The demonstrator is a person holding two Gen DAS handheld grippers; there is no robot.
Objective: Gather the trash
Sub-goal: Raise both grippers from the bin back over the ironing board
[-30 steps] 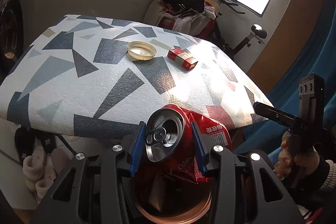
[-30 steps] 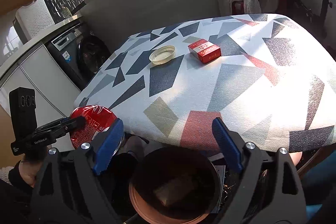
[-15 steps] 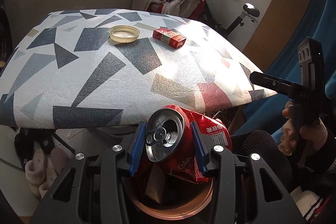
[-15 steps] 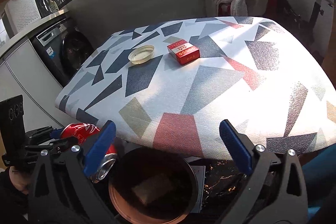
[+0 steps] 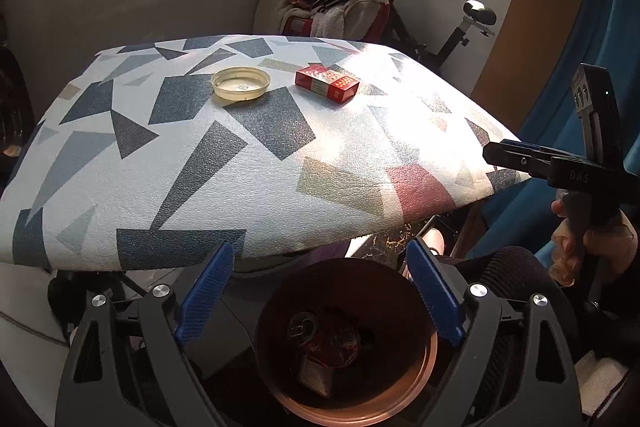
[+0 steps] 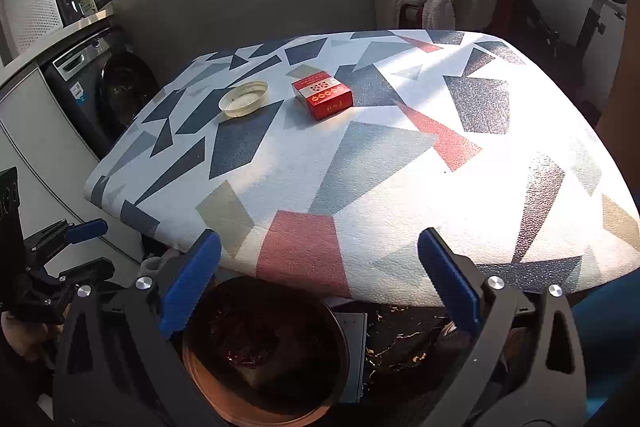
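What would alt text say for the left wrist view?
The left gripper, jaws opening with nothing between them, hangs over a brown bin holding a crushed red can. Beyond, a patterned table bears a lid and a red pack.

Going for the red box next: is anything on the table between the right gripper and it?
Nothing visible. The red box lies alone on bare tablecloth, the round lid off to its left. The right gripper is open and empty above the bin.
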